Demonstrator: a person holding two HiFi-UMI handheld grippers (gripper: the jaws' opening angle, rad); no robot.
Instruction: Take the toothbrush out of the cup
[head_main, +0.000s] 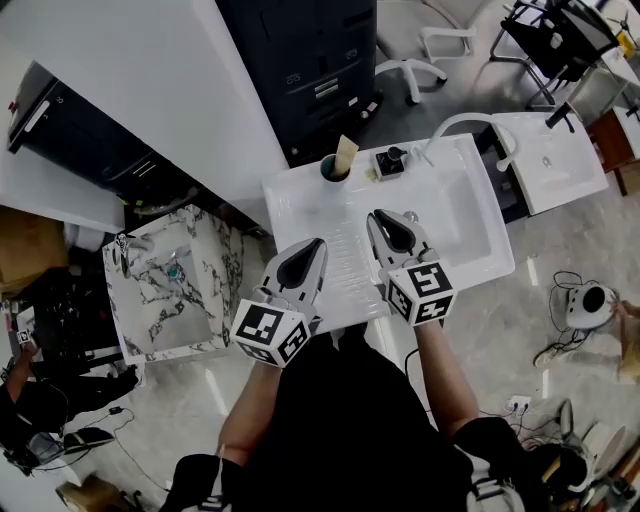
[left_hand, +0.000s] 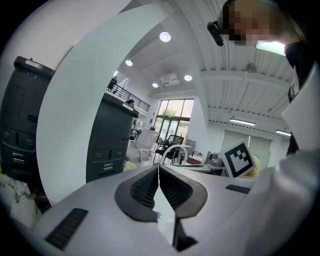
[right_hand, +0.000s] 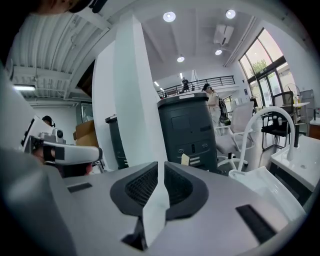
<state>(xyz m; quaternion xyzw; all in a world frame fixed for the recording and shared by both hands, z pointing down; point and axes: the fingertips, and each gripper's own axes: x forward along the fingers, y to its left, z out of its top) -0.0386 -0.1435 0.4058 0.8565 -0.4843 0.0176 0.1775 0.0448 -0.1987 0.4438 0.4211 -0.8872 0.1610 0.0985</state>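
Observation:
A dark green cup stands at the back edge of the white sink counter, with a beige-headed toothbrush sticking up out of it. In the right gripper view only the toothbrush head shows above the jaws. My left gripper hovers over the counter's front left, shut and empty; its jaws meet at the tips. My right gripper is beside it over the ribbed drain area, also shut with nothing between its jaws. Both point toward the cup and are well short of it.
A small black object sits right of the cup, by the white curved faucet. The basin lies to the right. A marble-patterned basin stands at left, a dark cabinet behind, and another white sink at far right.

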